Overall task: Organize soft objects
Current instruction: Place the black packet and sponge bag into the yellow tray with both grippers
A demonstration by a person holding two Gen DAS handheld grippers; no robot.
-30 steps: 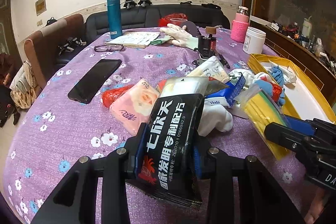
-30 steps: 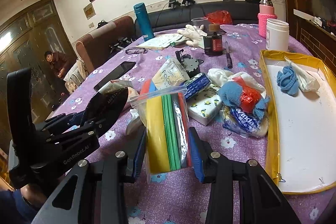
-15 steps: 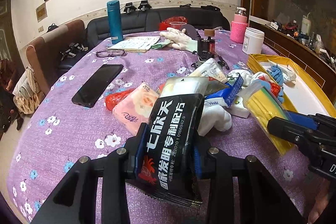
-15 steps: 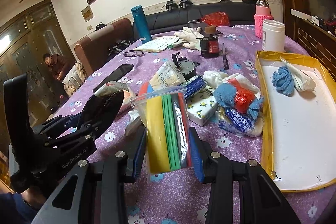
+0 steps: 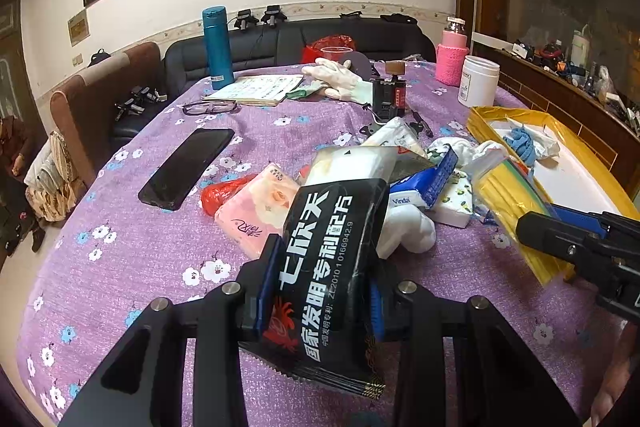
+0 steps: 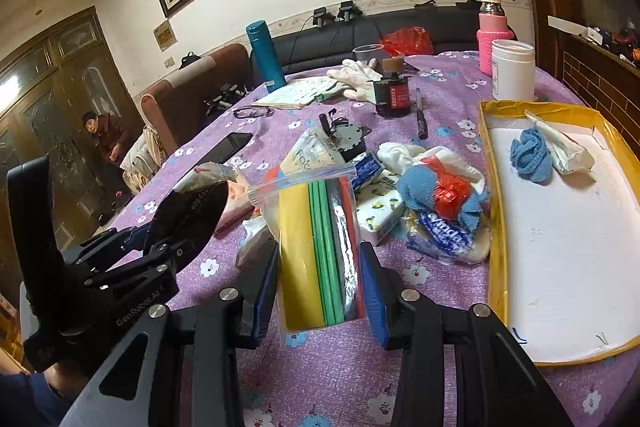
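My left gripper (image 5: 320, 291) is shut on a black packet with white Chinese print (image 5: 328, 267), held above the purple tablecloth. My right gripper (image 6: 322, 279) is shut on a clear zip bag of yellow, green and red sheets (image 6: 316, 247); the bag also shows in the left wrist view (image 5: 516, 207). A pile of soft things lies mid-table: a pink tissue pack (image 5: 256, 211), a white sock (image 5: 408, 231), a blue Vinda pack (image 6: 448, 235), a blue and red cloth (image 6: 440, 191). A gold-rimmed white tray (image 6: 492, 187) at the right holds a blue cloth (image 6: 528, 155) and a white bag (image 6: 568, 151).
A black phone (image 5: 188, 167), glasses (image 5: 210, 107), a notebook (image 5: 260, 89), a teal flask (image 5: 218, 43), white gloves (image 5: 340, 79), a dark jar (image 6: 392, 95), a pen (image 6: 420, 111), a white tub (image 6: 512, 69) and a pink-sleeved bottle (image 6: 494, 39) stand farther back. Sofas ring the table.
Both grippers have lifted and drawn back a little with their items still held; the table and tray show from slightly higher. Nothing was let go.
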